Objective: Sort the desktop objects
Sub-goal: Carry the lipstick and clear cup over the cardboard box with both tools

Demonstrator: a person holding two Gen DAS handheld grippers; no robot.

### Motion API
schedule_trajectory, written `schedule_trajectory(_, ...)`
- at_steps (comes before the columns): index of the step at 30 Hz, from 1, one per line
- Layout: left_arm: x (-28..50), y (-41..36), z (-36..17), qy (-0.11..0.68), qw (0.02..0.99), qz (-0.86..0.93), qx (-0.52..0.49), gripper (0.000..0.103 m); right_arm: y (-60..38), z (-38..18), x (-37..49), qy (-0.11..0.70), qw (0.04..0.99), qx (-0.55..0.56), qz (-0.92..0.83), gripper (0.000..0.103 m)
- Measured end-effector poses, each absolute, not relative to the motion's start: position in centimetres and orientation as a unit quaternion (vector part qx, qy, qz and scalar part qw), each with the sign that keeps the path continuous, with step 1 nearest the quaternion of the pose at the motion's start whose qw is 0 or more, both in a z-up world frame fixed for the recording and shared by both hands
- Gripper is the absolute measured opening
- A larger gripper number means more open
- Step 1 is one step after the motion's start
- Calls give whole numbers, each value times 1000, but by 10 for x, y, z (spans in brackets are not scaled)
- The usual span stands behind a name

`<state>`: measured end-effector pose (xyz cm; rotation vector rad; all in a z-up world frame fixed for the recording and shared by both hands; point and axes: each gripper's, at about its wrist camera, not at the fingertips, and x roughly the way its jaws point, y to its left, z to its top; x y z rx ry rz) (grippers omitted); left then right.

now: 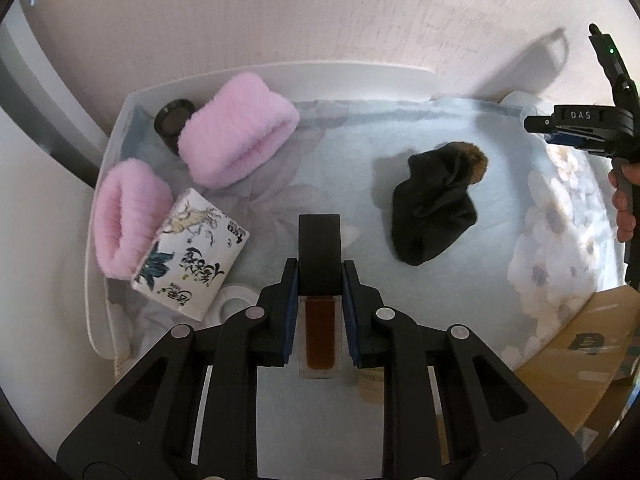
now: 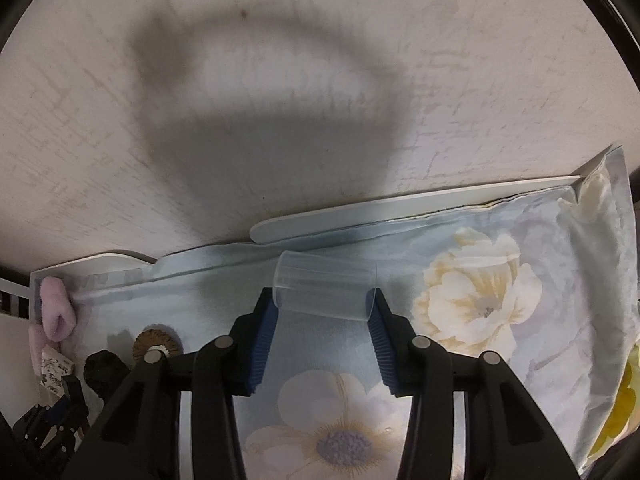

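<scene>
My left gripper (image 1: 320, 268) is shut on a small clear bottle (image 1: 320, 332) of brown liquid with a tall black cap, its blue pads pressing the bottle's sides just below the cap. It hangs over the pale floral cloth (image 1: 340, 160). In the right wrist view, my right gripper (image 2: 322, 298) is shut on a clear plastic cup (image 2: 326, 284) that lies sideways, one pad at each end. The right gripper (image 1: 580, 128) also shows at the far right of the left wrist view, with a hand on its handle.
A white tray (image 1: 100, 240) at the left holds two pink fluffy bands (image 1: 236, 128) (image 1: 128, 220), a printed tissue pack (image 1: 192, 256) and a black jar (image 1: 174, 120). A black cloth with a brown furry end (image 1: 432, 208) lies mid-cloth. A cardboard box (image 1: 580, 352) sits lower right. A wall stands behind.
</scene>
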<state>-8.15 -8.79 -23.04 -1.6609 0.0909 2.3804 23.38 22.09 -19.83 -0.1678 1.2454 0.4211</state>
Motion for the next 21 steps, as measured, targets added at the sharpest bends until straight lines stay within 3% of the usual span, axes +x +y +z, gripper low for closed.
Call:
schedule_trajectory(10,-86,-94,-200,32,130,823,-552,18,196,-164,214,566,794,-71,210,42)
schedule_trajectory(21,-62,-76,-125,42,160,836,-523,18,190,-86,195,528,798,-82,279,42)
